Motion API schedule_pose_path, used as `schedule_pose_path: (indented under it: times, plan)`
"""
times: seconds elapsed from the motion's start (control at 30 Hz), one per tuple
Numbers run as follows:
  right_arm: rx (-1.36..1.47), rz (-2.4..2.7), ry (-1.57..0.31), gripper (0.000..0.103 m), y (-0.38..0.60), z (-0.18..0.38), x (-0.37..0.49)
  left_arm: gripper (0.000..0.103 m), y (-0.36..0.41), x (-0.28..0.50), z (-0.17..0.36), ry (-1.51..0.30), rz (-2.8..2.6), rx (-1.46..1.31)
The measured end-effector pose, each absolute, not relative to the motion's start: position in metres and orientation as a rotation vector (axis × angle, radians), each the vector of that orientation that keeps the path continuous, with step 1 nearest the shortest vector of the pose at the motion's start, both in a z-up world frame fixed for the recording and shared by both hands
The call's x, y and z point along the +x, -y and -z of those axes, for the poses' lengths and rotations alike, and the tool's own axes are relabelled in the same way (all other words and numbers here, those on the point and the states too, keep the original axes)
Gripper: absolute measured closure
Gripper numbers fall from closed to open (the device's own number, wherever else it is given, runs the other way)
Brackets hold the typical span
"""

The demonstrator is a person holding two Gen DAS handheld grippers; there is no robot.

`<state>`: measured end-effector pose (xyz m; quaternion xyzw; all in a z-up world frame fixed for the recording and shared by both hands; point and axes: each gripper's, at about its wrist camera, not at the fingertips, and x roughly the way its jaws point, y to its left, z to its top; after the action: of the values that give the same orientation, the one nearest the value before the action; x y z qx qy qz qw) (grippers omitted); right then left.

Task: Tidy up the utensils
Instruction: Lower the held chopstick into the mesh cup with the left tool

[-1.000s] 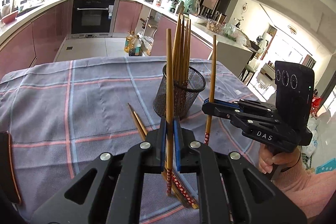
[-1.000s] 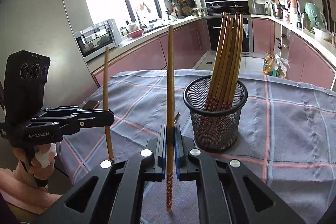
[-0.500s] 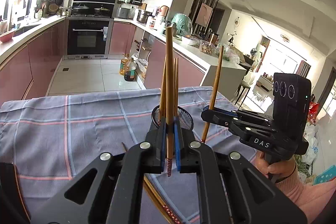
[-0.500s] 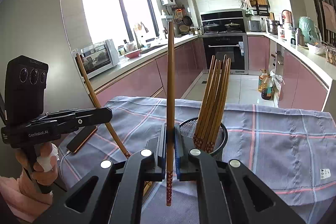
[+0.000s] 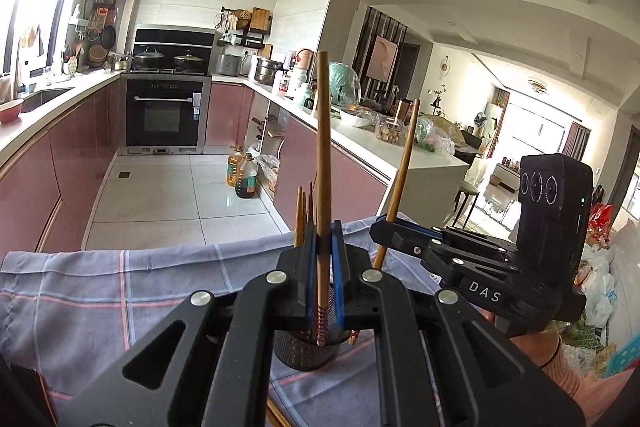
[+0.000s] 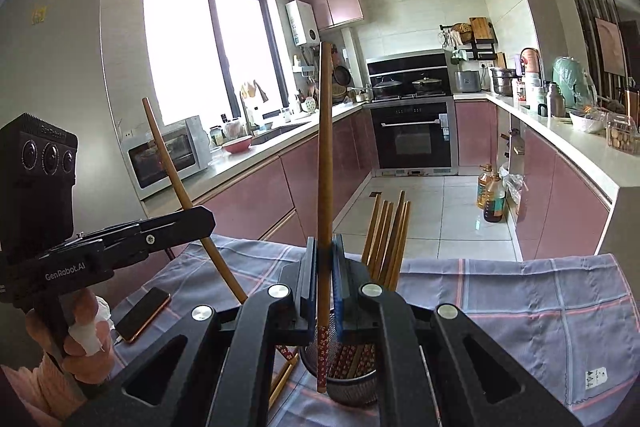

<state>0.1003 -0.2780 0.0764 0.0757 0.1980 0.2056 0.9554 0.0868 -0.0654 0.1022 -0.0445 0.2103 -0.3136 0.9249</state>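
Chopsticks [image 6: 386,239] in mesh holder [image 6: 352,387], phone [image 6: 142,313] left.

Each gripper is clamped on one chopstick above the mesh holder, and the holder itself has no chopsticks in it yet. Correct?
Not quite. The mesh holder already holds several chopsticks, as the right wrist view shows. The left gripper and right gripper each do clamp one chopstick.

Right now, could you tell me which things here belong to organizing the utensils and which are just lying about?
For the job:
- chopstick in left gripper
- chopstick in right gripper
- mesh holder with chopsticks
- loose chopsticks on the cloth

Lying about:
- phone
- oil bottles
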Motion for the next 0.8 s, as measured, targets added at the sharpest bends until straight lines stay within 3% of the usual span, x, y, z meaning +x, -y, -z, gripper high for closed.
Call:
schedule_pose_path:
  times: [0.3,0.8]
  plan:
    - [0.150,-0.374,-0.417,0.097,0.275,-0.065,0.122,0.096,0.085,0.105,-0.090,-0.465,0.621,-0.053]
    - [0.144,-0.377,-0.612,0.097,0.264,-0.014,0.142,0.096,0.118,0.122,-0.042,-0.636,0.646,0.126]
